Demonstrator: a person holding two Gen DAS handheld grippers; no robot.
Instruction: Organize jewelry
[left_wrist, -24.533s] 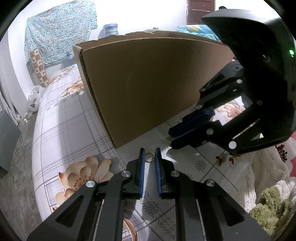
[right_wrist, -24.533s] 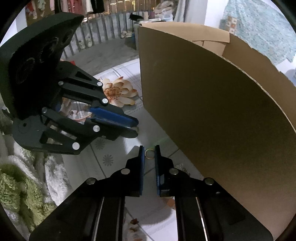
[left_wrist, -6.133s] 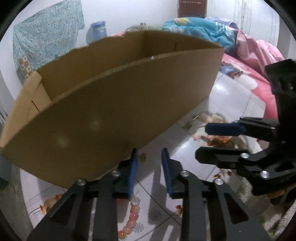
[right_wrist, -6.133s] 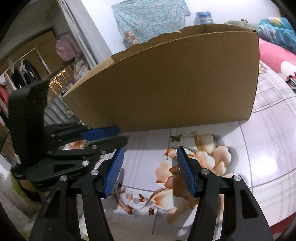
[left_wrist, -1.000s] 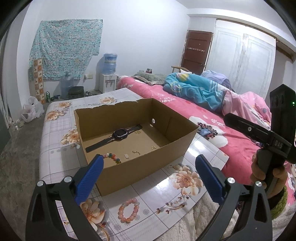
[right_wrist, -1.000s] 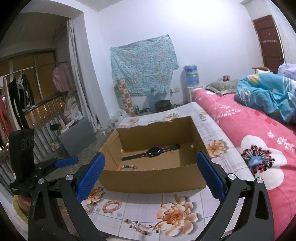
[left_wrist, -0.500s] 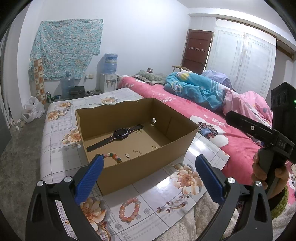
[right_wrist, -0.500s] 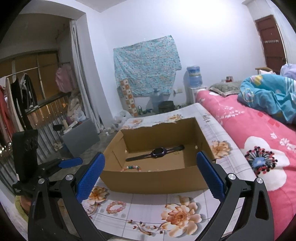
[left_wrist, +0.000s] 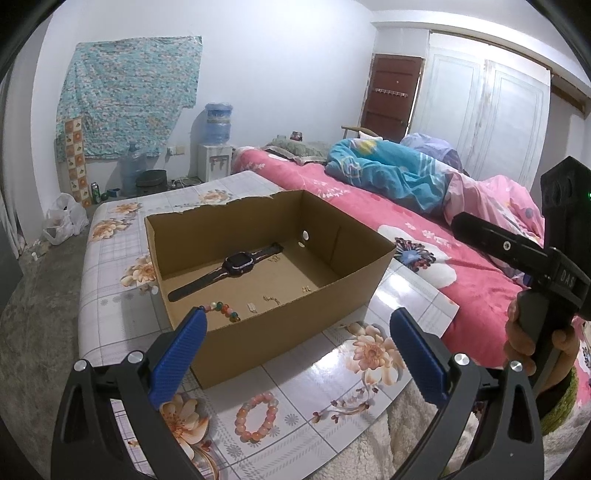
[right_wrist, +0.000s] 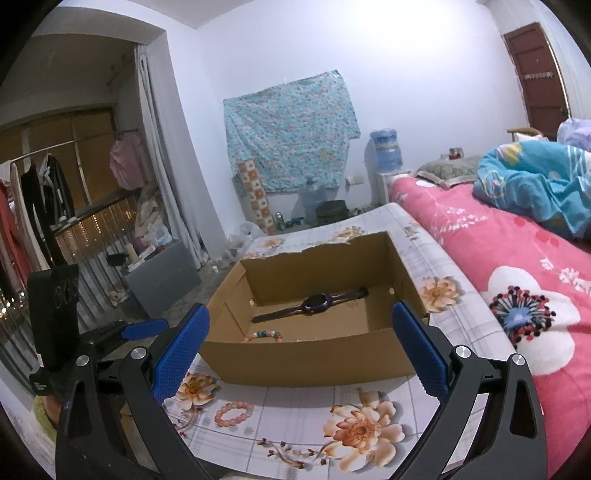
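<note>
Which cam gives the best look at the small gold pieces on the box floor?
Left wrist. It looks down over the cardboard box's near wall, so the small gold pieces show separately beside the multicolor bead bracelet. The right wrist view sits lower; the near wall hides most, leaving faint specks.

Your left gripper (left_wrist: 297, 349) and right gripper (right_wrist: 301, 349) are black frames with blue ribbed pads (left_wrist: 177, 360) and silver screws (left_wrist: 135, 356).

Both views are evenly lit by cool indoor light from overhead, with the white wall (right_wrist: 424, 66) washed out toward one o'clock. Glare streaks the glossy floral cloth (left_wrist: 399, 295). Fisheye bending and black vignetting crowd every corner; focus stays mostly sharp.
</note>
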